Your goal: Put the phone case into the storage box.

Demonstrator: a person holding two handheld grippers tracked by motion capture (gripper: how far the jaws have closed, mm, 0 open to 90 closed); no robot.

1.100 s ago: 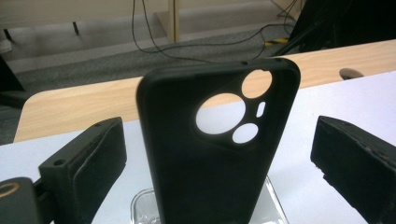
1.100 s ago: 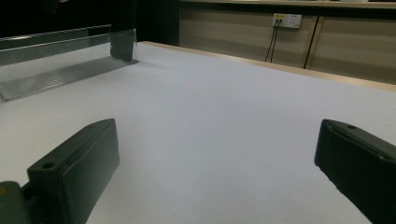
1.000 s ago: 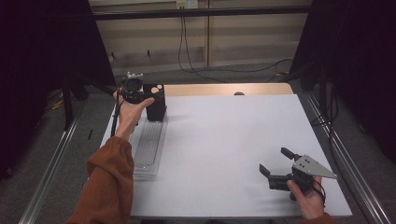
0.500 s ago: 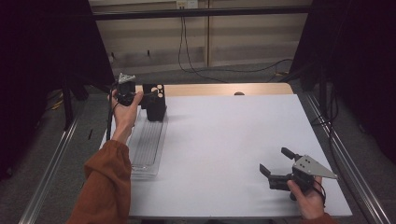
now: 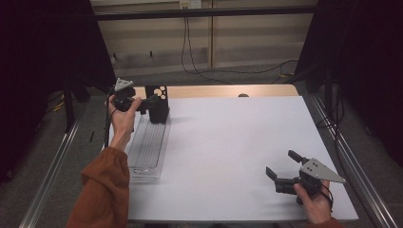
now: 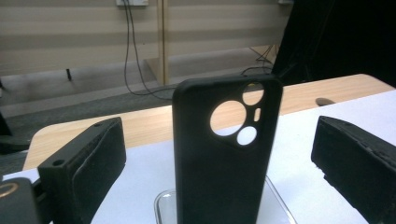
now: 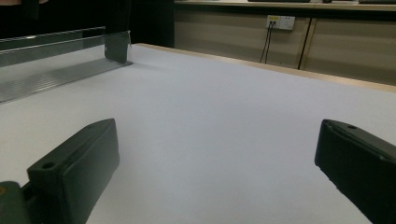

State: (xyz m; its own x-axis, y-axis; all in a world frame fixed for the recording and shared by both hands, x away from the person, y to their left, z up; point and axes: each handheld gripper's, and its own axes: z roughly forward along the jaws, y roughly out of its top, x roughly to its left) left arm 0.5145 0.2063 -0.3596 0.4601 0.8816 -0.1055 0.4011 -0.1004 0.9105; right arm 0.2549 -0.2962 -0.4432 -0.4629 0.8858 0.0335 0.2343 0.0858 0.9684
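Observation:
A black phone case (image 5: 159,103) with round camera cut-outs stands upright in the far end of a clear slotted tray (image 5: 147,147) at the table's left. My left gripper (image 5: 149,100) is held just left of the case, pointing at it, open. In the left gripper view the case (image 6: 224,158) rises just ahead of the left gripper (image 6: 219,140), and neither wide-apart jaw touches it. My right gripper (image 5: 281,163) rests open at the front right of the white table, holding nothing. The right gripper (image 7: 219,149) faces bare tabletop.
The tray (image 7: 51,70) runs along the table's left side, its near slots unfilled. A wooden strip (image 5: 223,90) edges the far side of the table. Metal rails (image 5: 52,161) flank both sides. Dark curtains hang left and right, and cables trail on the floor beyond.
My left gripper has drawn back a little to the left of the case and turned, so its grey plate faces up. The case stays standing. The right gripper has not moved.

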